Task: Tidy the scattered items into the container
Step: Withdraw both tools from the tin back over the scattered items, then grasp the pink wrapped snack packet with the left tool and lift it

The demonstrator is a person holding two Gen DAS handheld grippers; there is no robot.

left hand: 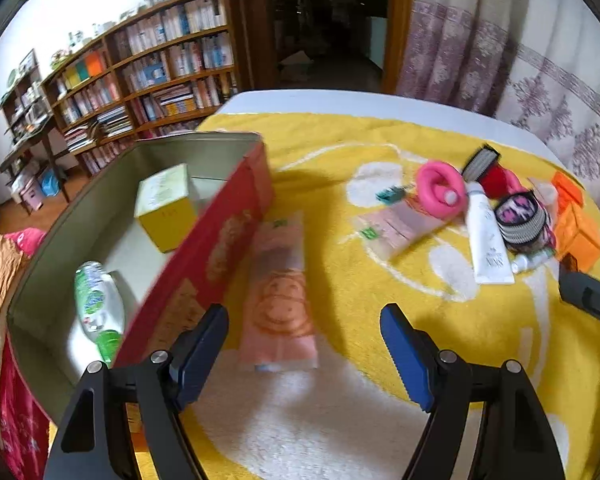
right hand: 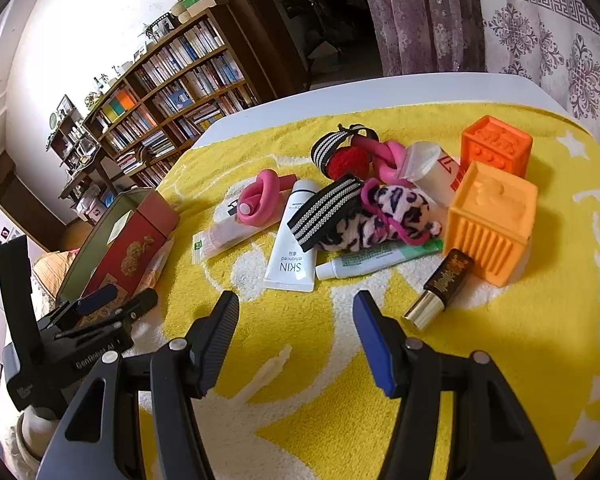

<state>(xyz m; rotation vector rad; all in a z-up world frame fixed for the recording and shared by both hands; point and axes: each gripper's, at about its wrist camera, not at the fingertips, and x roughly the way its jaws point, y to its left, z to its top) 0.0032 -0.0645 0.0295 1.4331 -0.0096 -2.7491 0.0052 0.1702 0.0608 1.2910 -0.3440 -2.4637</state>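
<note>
Between my left gripper's point(left hand: 304, 326) spread blue fingers lies a pink sachet point(left hand: 279, 292) flat on the yellow towel point(left hand: 340, 264), touching the red wall of the open tin box point(left hand: 216, 240). Both my grippers gape wide and hold nothing. Inside the tin sit a yellow carton point(left hand: 168, 208) and a white bottle with a green cap point(left hand: 98, 304). My right gripper point(right hand: 296, 316) hangs over bare towel, with a small clear vial point(right hand: 266, 374) just beneath. Beyond it the pile waits: a white SKIN tube point(right hand: 294, 240), a pink ring toy point(right hand: 260, 198), a leopard-print pouch point(right hand: 388, 216), a green-and-white tube point(right hand: 376, 260), a gold-capped dark bottle point(right hand: 440, 288), and two orange blocks point(right hand: 492, 220) touching each other.
</note>
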